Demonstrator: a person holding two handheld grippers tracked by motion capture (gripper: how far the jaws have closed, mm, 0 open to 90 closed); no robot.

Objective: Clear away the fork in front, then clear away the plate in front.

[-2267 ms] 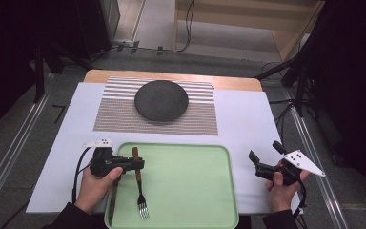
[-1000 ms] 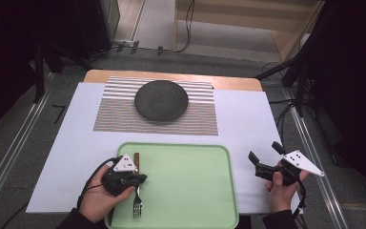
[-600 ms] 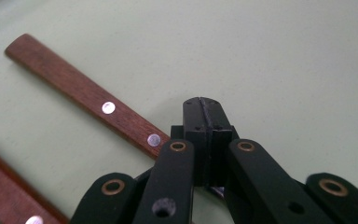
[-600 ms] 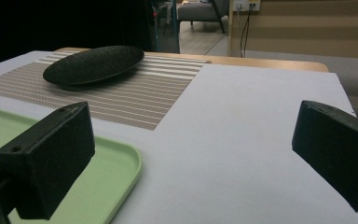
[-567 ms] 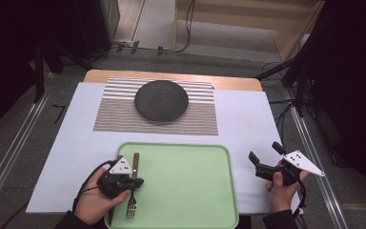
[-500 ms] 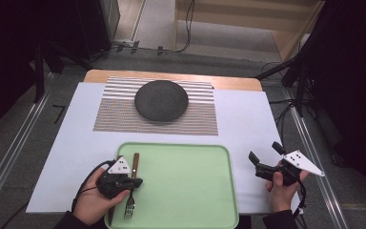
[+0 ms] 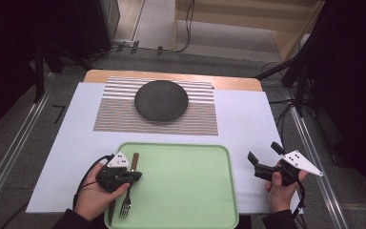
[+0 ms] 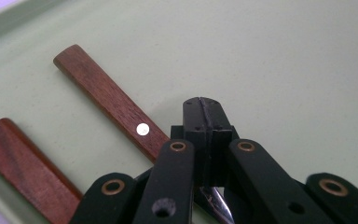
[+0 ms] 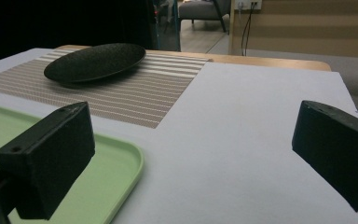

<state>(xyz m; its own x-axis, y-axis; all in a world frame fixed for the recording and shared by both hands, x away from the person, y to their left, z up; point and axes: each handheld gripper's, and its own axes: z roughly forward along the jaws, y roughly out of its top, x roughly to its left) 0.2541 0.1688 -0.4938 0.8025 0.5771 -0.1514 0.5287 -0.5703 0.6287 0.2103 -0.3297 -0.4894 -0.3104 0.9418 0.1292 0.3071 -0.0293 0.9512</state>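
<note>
A fork (image 7: 127, 200) with a wooden handle (image 8: 107, 100) lies on the left side of the green tray (image 7: 186, 191), tines toward the near edge. My left gripper (image 7: 134, 176) is low over the fork's neck with its jaws pressed together; in the left gripper view (image 8: 203, 108) the handle runs in under the jaws and bare metal shows below them. A second wooden handle (image 8: 21, 163) lies beside the fork at the tray's rim. My right gripper (image 7: 264, 152) stands open and empty just right of the tray, over the white mat (image 9: 242, 126).
A dark round plate (image 7: 161, 100) sits on a striped placemat (image 7: 119, 114) at the far middle of the table. The tray's corner (image 9: 121, 163) is close to the right gripper's left jaw. Cables and metal rails run along both sides of the table.
The left gripper came from the tray's left edge onto the fork and drew toward the near edge. The fork's tines have swung slightly left. The right gripper kept still.
</note>
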